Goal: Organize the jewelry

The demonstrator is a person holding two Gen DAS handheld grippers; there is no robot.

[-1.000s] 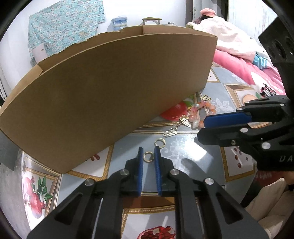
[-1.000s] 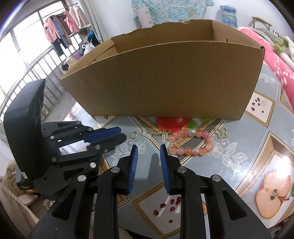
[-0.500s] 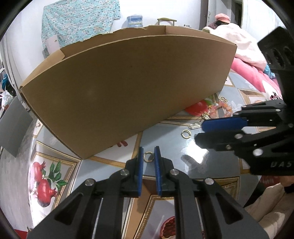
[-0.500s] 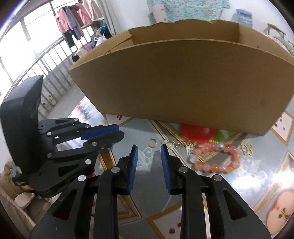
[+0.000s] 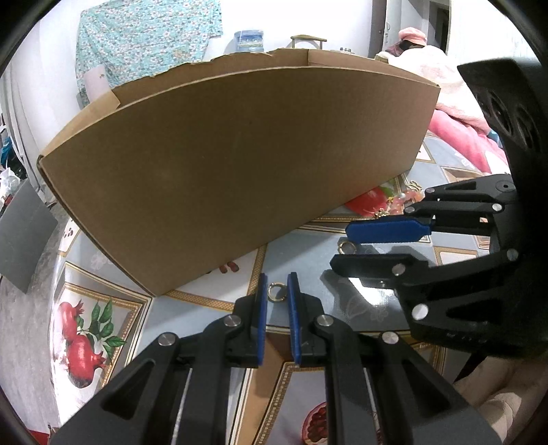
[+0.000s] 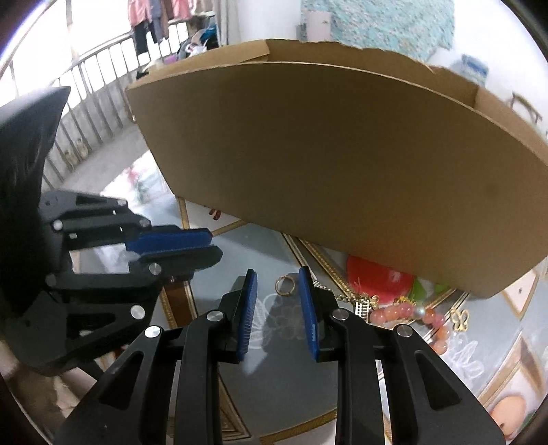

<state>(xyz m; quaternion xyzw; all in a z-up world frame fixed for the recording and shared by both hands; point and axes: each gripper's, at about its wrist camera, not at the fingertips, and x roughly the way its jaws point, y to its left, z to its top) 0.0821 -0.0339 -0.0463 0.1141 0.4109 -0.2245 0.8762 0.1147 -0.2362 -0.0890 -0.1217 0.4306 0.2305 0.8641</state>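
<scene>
While the left gripper (image 5: 276, 292) pinches one small gold ring (image 5: 276, 292) between nearly closed tips, no jewelry visibly sits in the cardboard box (image 5: 239, 164) beyond. Right gripper (image 6: 278, 291): jaws part-open, empty, straddling a second ring (image 6: 285, 285) on the table (image 6: 239, 246). Chain (image 6: 346, 295) and bead bracelet (image 6: 411, 316) lie right of its fingers, unsorted.

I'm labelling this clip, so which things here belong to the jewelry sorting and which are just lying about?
Belongs to the job:
gold ring between the left gripper fingers
second gold ring ahead of the right gripper
pink bead bracelet
chain with charm
cardboard box

Lying about:
floral cloth
pink bedding
hanging clothes
</scene>
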